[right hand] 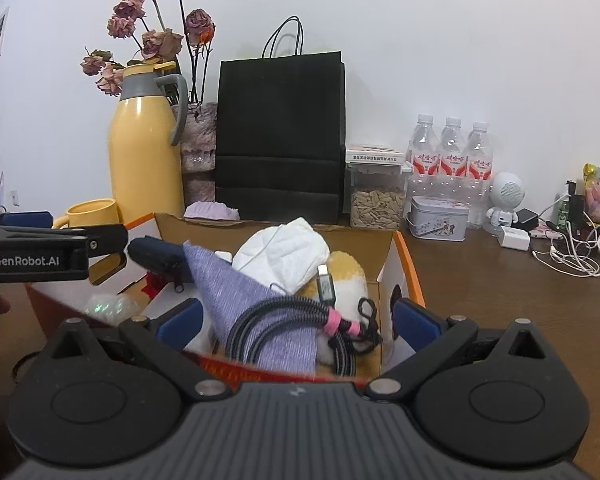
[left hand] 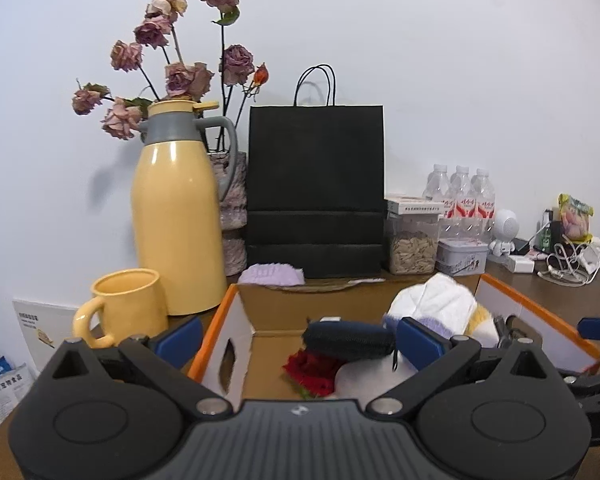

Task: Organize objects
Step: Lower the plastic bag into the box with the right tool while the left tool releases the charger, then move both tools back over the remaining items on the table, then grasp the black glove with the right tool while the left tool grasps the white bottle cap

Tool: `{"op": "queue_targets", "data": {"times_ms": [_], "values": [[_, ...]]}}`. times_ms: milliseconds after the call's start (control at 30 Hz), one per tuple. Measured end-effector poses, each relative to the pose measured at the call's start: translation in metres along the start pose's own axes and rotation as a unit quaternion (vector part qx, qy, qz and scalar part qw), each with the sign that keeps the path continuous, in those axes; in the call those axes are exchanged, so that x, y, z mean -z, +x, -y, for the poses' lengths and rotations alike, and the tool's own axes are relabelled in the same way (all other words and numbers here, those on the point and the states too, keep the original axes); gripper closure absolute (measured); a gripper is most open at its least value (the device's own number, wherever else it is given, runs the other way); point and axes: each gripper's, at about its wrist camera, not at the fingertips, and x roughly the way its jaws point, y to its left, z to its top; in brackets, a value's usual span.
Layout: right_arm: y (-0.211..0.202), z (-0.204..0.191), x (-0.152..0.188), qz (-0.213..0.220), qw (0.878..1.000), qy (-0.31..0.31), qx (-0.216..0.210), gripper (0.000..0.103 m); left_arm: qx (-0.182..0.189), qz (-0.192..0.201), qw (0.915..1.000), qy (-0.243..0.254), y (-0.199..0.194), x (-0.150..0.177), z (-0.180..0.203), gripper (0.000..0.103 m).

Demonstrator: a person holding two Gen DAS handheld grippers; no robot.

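Both grippers hung with fingers apart and empty over the box (right hand: pixel 404 258) at center frame: the left gripper (left hand: pixel 298 334) above a dark pouch (left hand: pixel 348 340) and red flower (left hand: pixel 312 368), the right gripper (right hand: pixel 296 322) above a coiled cable (right hand: pixel 276 320) on purple cloth (right hand: pixel 240 284). A yellow flask (left hand: pixel 176 216) and black bag (left hand: pixel 316 192) stood behind, upper center.

- Three water bottles (right hand: pixel 452 152) are seen by the wall.
- One yellow thermos jug (left hand: pixel 176 216) and one yellow mug (left hand: pixel 128 304) are counted.
- One black paper bag (left hand: pixel 316 188) is shown.
- One cardboard box (right hand: pixel 404 264), one seed jar (right hand: pixel 376 200) and one tin (right hand: pixel 436 220) are present.
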Motion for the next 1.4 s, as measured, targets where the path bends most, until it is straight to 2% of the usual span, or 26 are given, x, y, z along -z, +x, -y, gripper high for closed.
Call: {"op": "queue_targets", "data": {"times_ms": [267, 433, 600, 900, 1000, 1100, 1200, 1233, 1267, 1400], "values": [[-0.030, -0.013, 0.018, 0.010, 1.000, -0.015, -0.010, 0.000, -0.024, 0.000, 0.9996, 0.012, -0.034, 0.019, -0.008, 0.000], [-0.045, -0.023, 0.029, 0.000, 1.000, -0.022, -0.018, 0.000, -0.031, -0.013, 0.9994, -0.013, -0.055, 0.029, -0.025, 0.000], [-0.057, -0.038, 0.038, -0.018, 0.998, -0.046, -0.046, 0.000, -0.030, -0.031, 0.9987, -0.027, -0.072, 0.032, -0.042, 0.000], [-0.053, -0.079, 0.048, -0.075, 0.988, -0.101, -0.091, 0.001, -0.059, -0.049, 0.9967, -0.025, -0.094, 0.041, -0.073, 0.000], [-0.048, -0.086, 0.050, -0.095, 0.985, -0.106, -0.096, 0.013, -0.066, -0.050, 0.9961, -0.032, -0.102, 0.045, -0.086, 0.000], [-0.040, -0.090, 0.052, -0.118, 0.982, -0.111, -0.095, 0.029, -0.069, -0.051, 0.9955, -0.038, -0.108, 0.048, -0.095, 0.000], [-0.036, -0.090, 0.053, -0.130, 0.982, -0.103, -0.096, 0.061, -0.073, -0.052, 0.9950, -0.043, -0.110, 0.050, -0.104, 0.000], [-0.035, -0.089, 0.053, -0.131, 0.982, -0.101, -0.097, 0.079, -0.073, -0.053, 0.9949, -0.045, -0.111, 0.051, -0.106, 0.000], [-0.036, -0.089, 0.052, -0.131, 0.982, -0.099, -0.096, 0.091, -0.073, -0.054, 0.9947, -0.047, -0.111, 0.051, -0.109, 0.000], [-0.041, -0.085, 0.049, -0.117, 0.984, -0.084, -0.101, 0.095, -0.076, -0.056, 0.9943, -0.050, -0.108, 0.052, -0.115, 0.000]]}}
